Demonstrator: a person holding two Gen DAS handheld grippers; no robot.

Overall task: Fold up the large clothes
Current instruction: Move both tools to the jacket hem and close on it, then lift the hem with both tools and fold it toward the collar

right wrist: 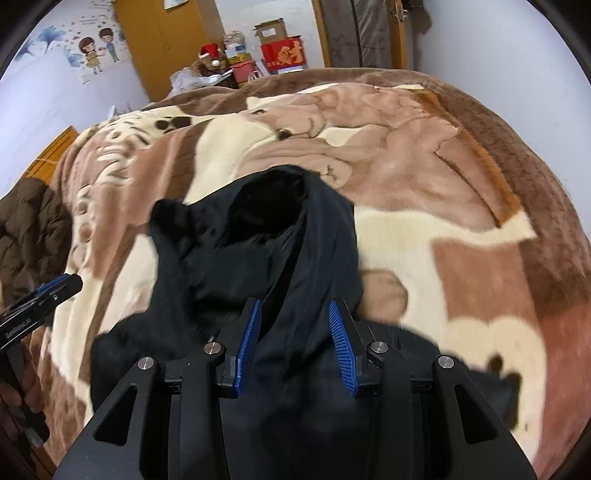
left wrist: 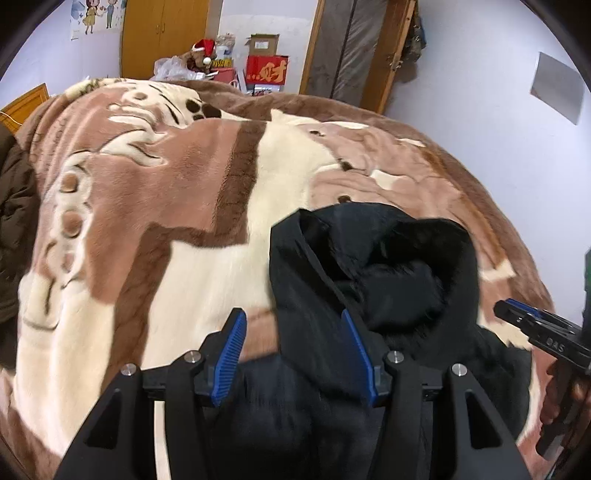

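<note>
The left gripper (left wrist: 293,325) points down at a bed, and its two blue pads (left wrist: 232,354) stand apart. The edge of a black coat (left wrist: 369,266) runs up between them, close to the pad on the right, but I cannot tell if that pad touches the cloth. The other pad has only blanket behind it, so nothing is pinched there. The right gripper (right wrist: 293,317) also points down, and its blue pads (right wrist: 341,347) are apart too. A fold of the same black coat (right wrist: 266,258) lies in the gap between them, but I cannot tell if the pads press on it or just hang over it. The coat is bunched up in a heap on the near side of the bed, with its dark, furry inside open at the top. Each camera sees the other gripper poking in from the side, just beside the heap. Under the coat lies a big fluffy blanket (left wrist: 147,206) in brown, pink and cream. A brown puffy jacket (right wrist: 26,236) sits at the left edge of the bed, well apart from the black coat. Far behind the bed stand a red box (left wrist: 266,70), a yellow-brown wardrobe (left wrist: 166,33) and a wall picture (right wrist: 94,48) of two cartoon children.
</note>
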